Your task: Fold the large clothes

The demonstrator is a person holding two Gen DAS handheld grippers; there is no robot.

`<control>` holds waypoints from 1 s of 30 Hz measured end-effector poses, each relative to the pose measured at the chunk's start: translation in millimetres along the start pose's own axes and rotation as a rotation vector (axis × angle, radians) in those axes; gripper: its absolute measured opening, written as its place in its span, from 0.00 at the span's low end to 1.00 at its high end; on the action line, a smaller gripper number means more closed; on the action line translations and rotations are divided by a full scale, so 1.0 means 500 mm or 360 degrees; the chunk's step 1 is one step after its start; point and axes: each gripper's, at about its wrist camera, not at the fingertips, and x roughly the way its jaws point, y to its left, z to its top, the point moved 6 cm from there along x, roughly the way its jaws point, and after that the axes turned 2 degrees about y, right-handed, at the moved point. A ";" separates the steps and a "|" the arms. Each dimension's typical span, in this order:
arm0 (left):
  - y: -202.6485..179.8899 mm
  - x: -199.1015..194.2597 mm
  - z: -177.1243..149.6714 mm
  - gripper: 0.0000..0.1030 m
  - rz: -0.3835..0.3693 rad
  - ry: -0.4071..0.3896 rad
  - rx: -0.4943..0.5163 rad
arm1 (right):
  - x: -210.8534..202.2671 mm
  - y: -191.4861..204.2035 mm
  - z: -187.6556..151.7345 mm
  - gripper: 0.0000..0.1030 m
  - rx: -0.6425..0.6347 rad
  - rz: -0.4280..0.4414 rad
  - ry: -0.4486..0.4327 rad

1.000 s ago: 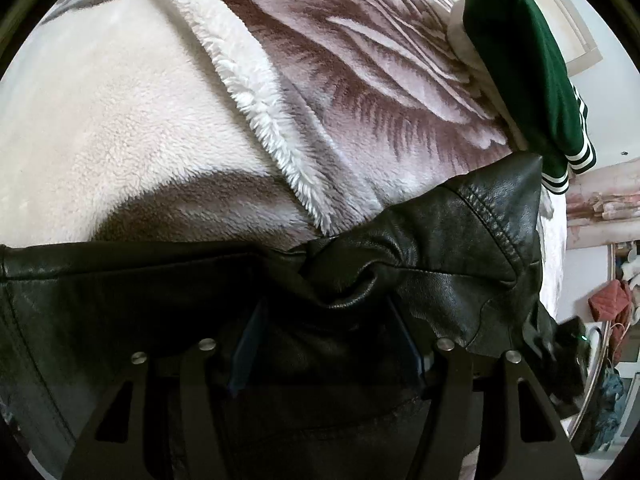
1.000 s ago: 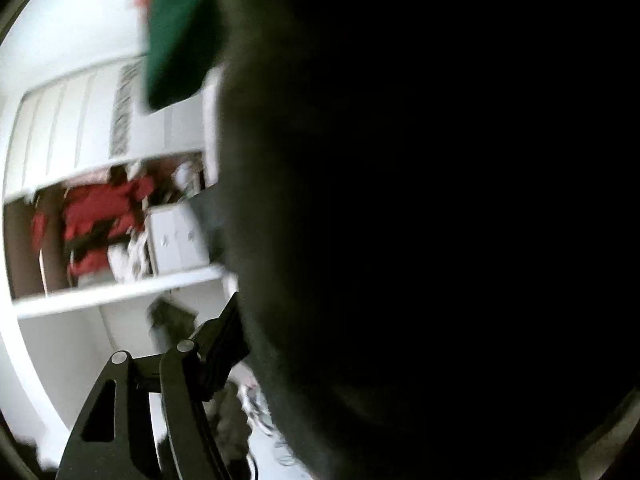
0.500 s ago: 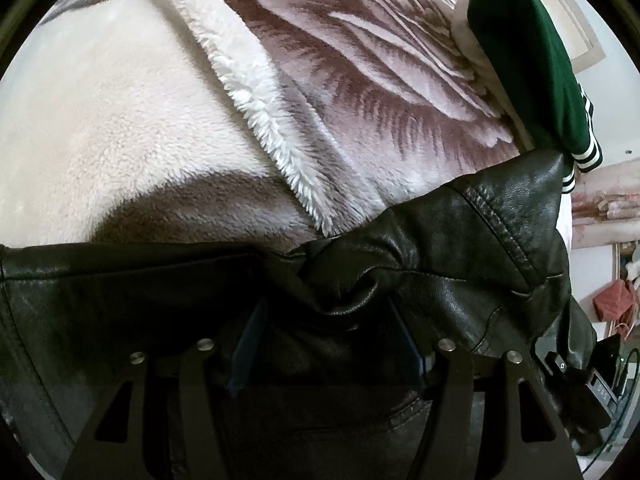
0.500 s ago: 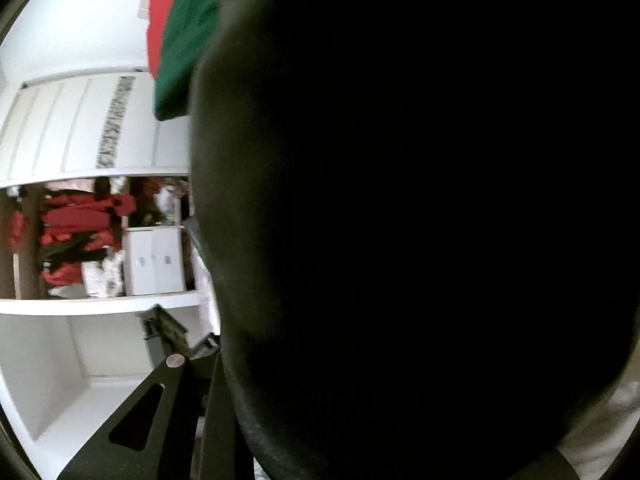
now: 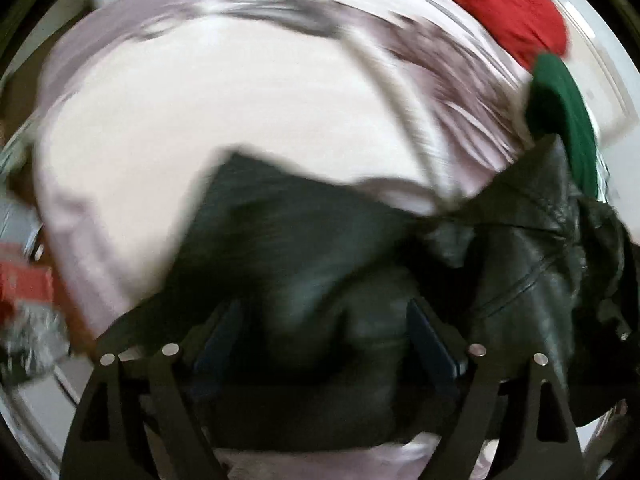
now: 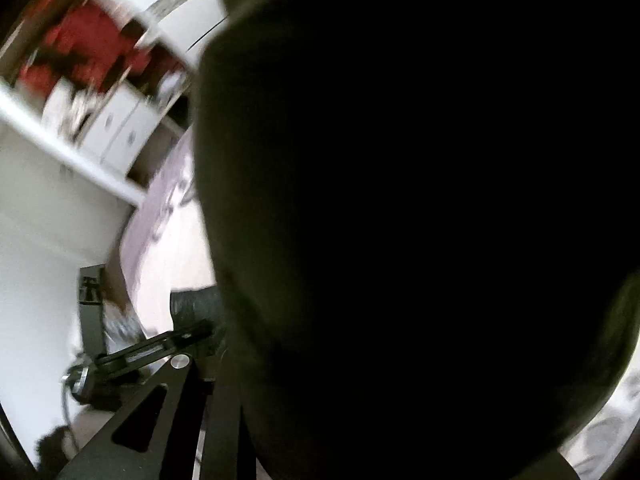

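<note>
On the pale blanket lies the black jacket, bunched between the opening fingers of the left gripper. Right gripper jaws are closing; the jacket hides whether they clamp it.

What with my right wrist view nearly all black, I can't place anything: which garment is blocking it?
Observer: Most likely the black leather jacket; the left wrist camera shows it crumpled on a pale fleece blanket.
Operator: Is the left gripper on it?
Observer: The left gripper has its jaws opening, with jacket folds between them.
Operator: Anything else nearby?
Observer: A green garment and a red garment lie past the jacket, at the blanket's far edge.
</note>
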 end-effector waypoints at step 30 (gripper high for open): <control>0.392 -0.080 -0.261 0.82 0.0066 -0.0036 -0.0922 | 0.225 0.188 -0.046 0.83 -0.0149 0.0678 0.0906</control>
